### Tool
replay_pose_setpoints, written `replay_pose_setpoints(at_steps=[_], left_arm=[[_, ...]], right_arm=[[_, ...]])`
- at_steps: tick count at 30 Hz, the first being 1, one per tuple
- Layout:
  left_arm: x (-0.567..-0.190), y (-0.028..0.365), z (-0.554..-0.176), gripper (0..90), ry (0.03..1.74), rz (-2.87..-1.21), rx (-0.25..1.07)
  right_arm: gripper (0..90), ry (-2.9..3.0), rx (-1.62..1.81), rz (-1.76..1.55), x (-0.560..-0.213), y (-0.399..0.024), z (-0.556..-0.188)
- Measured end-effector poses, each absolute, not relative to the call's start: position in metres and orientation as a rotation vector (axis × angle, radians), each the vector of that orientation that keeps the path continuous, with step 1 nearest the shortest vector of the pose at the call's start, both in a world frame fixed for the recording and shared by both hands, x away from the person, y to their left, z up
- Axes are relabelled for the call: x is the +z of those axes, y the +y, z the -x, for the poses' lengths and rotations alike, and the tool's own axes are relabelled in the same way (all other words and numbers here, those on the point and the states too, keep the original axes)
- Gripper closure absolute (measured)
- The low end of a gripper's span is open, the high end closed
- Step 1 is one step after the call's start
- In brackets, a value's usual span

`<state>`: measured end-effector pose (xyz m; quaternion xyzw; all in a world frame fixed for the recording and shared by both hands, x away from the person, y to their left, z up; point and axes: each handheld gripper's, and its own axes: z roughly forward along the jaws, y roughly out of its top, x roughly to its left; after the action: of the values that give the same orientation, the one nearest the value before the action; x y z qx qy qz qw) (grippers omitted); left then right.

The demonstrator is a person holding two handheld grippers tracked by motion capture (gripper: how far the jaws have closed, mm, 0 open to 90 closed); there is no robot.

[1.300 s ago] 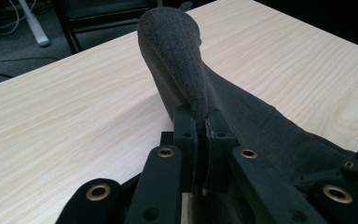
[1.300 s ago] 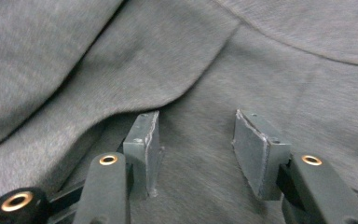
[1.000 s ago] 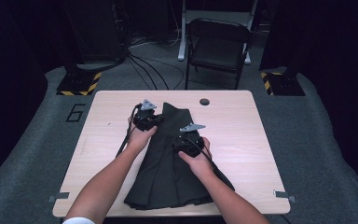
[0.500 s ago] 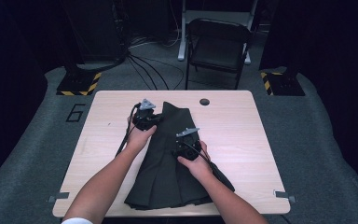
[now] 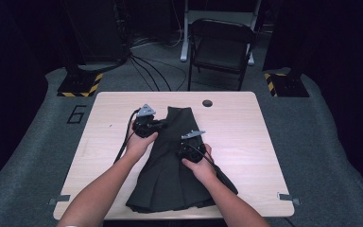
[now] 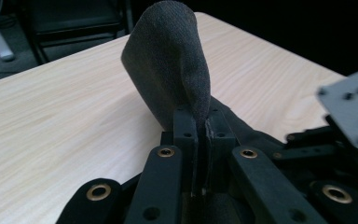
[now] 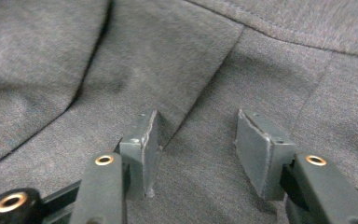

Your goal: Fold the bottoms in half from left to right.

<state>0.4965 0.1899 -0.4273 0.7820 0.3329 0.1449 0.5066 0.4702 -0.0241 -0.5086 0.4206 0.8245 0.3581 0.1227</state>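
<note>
Fingers: left gripper [image 6: 198, 140] has its jaws pressed together on a fold of the dark skirt [image 5: 177, 175], the pinched cloth standing up above them as a rounded loop. Right gripper [image 7: 198, 154] has its jaws spread wide, with nothing between the pads [image 7: 256, 149]; they hang just above, or lightly on, the fabric, contact not resolvable.

Change vs. one second ago, high view: the right gripper [image 5: 191, 144] has slid a little toward the person along the skirt's right side. The left gripper [image 5: 146, 124] sits where it did, at the upper left edge near the waist. Skirt outline on the table [image 5: 246, 137] unchanged.

Judgement: the left holds the anchor grip while the right is repositioning for a second pinch; folding or smoothing is at an early stage, nothing yet turned over.

Skirt position: centre of the table, narrow waist end away from the person, flared hem at the near edge.

Material: woven charcoal cloth, matte, fine visible weave; stitched seams and pressed pleats run lengthwise. Limp, creases softly.

Table: pale wood-grain top, rounded corners, one small dark hole [image 5: 207, 102] near the far edge. A folding chair [image 5: 220, 49] stands beyond.
</note>
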Motion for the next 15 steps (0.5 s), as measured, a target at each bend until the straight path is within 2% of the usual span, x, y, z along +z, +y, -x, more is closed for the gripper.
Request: replay_pose_setpoints(at_steps=[10, 12, 15], left_arm=[[-0.427, 0.195, -0.465, 85.7, 0.712, -1.897, 0.341], [-0.428, 0.197, -0.464, 85.7, 0.722, -1.890, 0.340], [-0.429, 0.201, -0.464, 85.7, 0.729, -1.903, 0.366]], right_arm=[[51.7, 2.402, 1.068, -1.239, -0.509, -0.028, -0.470], [47.4, 2.403, 1.037, -1.259, -0.505, -0.029, -0.468], [46.3, 2.386, 0.980, -1.191, -0.498, -0.035, -0.462]])
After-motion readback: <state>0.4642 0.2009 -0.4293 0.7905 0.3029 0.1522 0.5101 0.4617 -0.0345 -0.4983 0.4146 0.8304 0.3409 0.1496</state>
